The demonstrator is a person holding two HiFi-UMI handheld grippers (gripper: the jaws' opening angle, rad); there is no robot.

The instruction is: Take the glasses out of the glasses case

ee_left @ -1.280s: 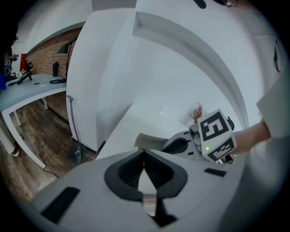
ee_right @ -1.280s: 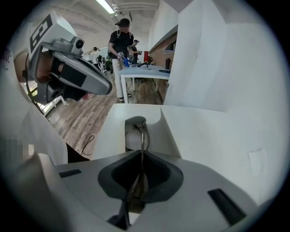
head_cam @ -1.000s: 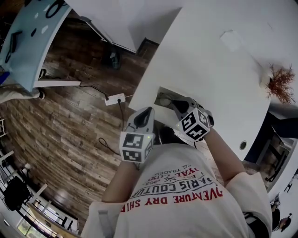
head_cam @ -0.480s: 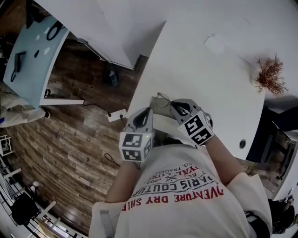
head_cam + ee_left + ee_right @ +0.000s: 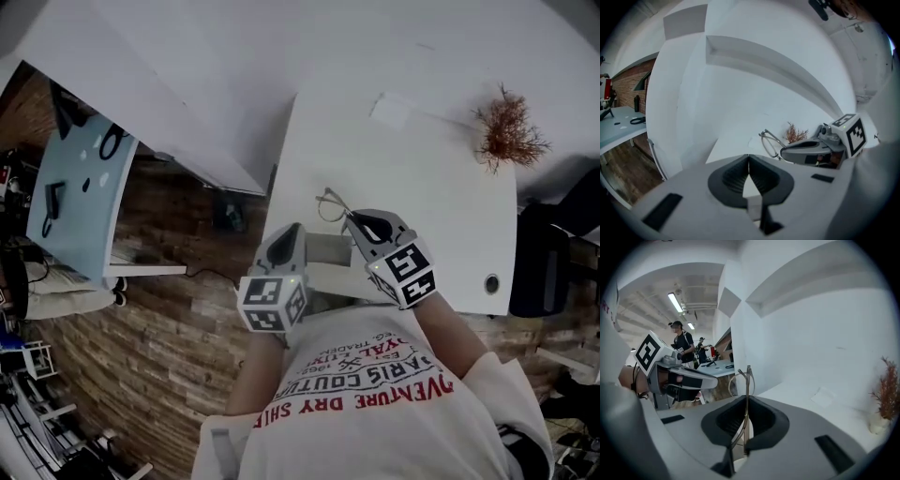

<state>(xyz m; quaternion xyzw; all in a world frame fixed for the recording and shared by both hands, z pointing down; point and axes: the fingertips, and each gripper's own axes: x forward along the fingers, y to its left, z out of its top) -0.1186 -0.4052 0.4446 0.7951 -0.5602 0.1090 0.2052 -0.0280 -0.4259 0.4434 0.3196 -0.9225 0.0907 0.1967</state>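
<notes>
Gripping the glasses [image 5: 330, 204] by a thin metal part of the frame, the right claw [image 5: 352, 217] is closed on them above the smooth white bench [image 5: 422, 178]. The frame projects straight out past the claw tips, its long axis in line with the jaws. Construction: slim wire frame with rounded lens rims. The left claw [image 5: 291, 232] is closed, with nothing between its ribbed pads.

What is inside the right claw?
The glasses: the right claw pinches their thin metal frame, a round lens sticking out. The part deeper inside is covered by the claw.
</notes>
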